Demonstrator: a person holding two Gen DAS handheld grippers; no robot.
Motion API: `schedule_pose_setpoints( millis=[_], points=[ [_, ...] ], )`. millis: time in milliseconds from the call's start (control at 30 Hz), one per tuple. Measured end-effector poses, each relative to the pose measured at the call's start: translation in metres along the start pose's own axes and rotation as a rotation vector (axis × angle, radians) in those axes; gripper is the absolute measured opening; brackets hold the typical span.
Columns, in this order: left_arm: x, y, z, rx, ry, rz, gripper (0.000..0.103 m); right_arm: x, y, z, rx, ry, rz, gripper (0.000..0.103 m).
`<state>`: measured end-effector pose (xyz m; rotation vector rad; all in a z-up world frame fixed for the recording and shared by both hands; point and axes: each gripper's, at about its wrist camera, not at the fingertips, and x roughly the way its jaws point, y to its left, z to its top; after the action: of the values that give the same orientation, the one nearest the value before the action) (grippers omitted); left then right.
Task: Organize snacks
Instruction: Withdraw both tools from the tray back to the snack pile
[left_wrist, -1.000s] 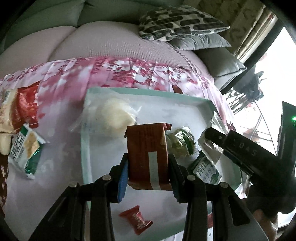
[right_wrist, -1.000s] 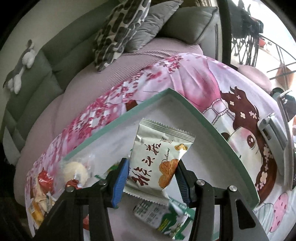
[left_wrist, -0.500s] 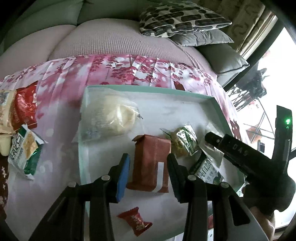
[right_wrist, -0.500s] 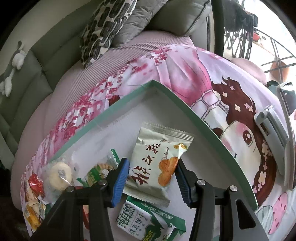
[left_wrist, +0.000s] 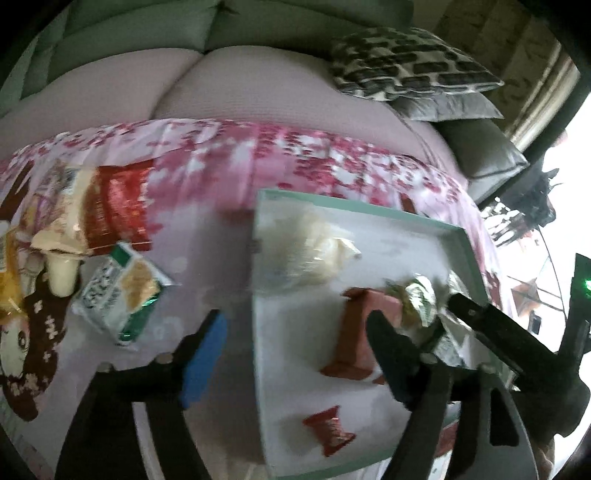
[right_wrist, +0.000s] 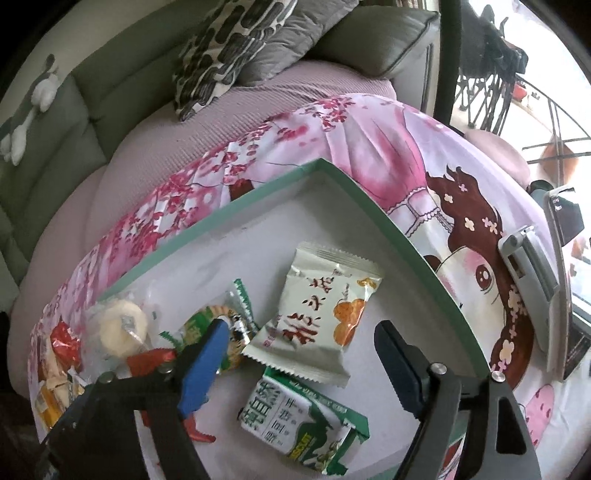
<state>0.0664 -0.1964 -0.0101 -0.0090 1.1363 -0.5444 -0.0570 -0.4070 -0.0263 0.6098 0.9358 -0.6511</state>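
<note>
1. Risks first: left hand-held gripper (left_wrist: 295, 354) hangs empty with its fingers wide apart, straddling the left wall of the mint tray (left_wrist: 369, 207). If it drops straight down, the dark finger (left_wrist: 388, 354) would likely hit that wall or nudge the brown bar packet (left_wrist: 364, 334) lying just past it.
2. Left view is motion-blurred, so exact contact between finger and tray is hard to judge.
3. Loose snacks outside the tray are bunched at 9 to 10 o'clock in the left view: green-white biscuit pack (left_wrist: 122, 295), red-and-cream bags (left_wrist: 99, 218) behind it. A grab there could catch two packs at once, or snag the pink printed cloth (left_wrist: 295, 162), which looks soft and wrinkly.
4. Small red candy (left_wrist: 328, 430) sits at 5 o'clock of the left gripper, near the tray's front edge; easy to knock over the rim.
5. Right hand-held gripper (right_wrist: 301, 365) is also spread apart and holds nothing.
6. Beige cracker bag (right_wrist: 321, 314) lies flat in the tray at 12 o'clock of the right gripper, just beyond the tips, overlapping the green biscuit box pack (right_wrist: 295, 417), which sits between the fingers and below.
7. Green wrapped cookie (right_wrist: 218, 328) touches the blue finger (right_wrist: 203, 365) at 10 o'clock; round white cake in clear wrap (right_wrist: 120, 326) farther at 9 o'clock.
8. Pile-up on that side may slide if the tray is bumped.
9. Silver device (right_wrist: 532, 266) lies on the cloth at 2 o'clock, outside the tray.
</note>
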Motion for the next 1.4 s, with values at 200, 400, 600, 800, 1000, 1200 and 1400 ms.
schedule_pose_setpoints(
  millis=[200,400,600,800,1000,1200,1400],
  points=[
    [-0.004,0.021,0.000,-0.028,-0.032,0.083,0.089,-0.008,0.012,-0.005,-0.037,-0.017,-0.010,0.099],
    [-0.012,0.039,0.000,-0.043,-0.068,0.144,0.097,-0.014,0.025,-0.012,-0.057,-0.021,0.014,0.102],
    [-0.027,0.060,0.004,-0.051,-0.121,0.203,0.098,-0.021,0.047,-0.020,-0.093,-0.034,0.054,0.103],
    [-0.049,0.092,0.005,-0.083,-0.176,0.264,0.098,-0.028,0.070,-0.029,-0.143,-0.067,0.084,0.103],
    [-0.074,0.131,0.006,-0.153,-0.235,0.307,0.098,-0.033,0.096,-0.039,-0.188,-0.086,0.148,0.103],
    [-0.095,0.174,0.004,-0.251,-0.264,0.334,0.098,-0.035,0.126,-0.050,-0.265,-0.094,0.193,0.103],
    [-0.106,0.209,-0.002,-0.310,-0.253,0.381,0.098,-0.035,0.167,-0.068,-0.367,-0.074,0.256,0.103]
  ],
)
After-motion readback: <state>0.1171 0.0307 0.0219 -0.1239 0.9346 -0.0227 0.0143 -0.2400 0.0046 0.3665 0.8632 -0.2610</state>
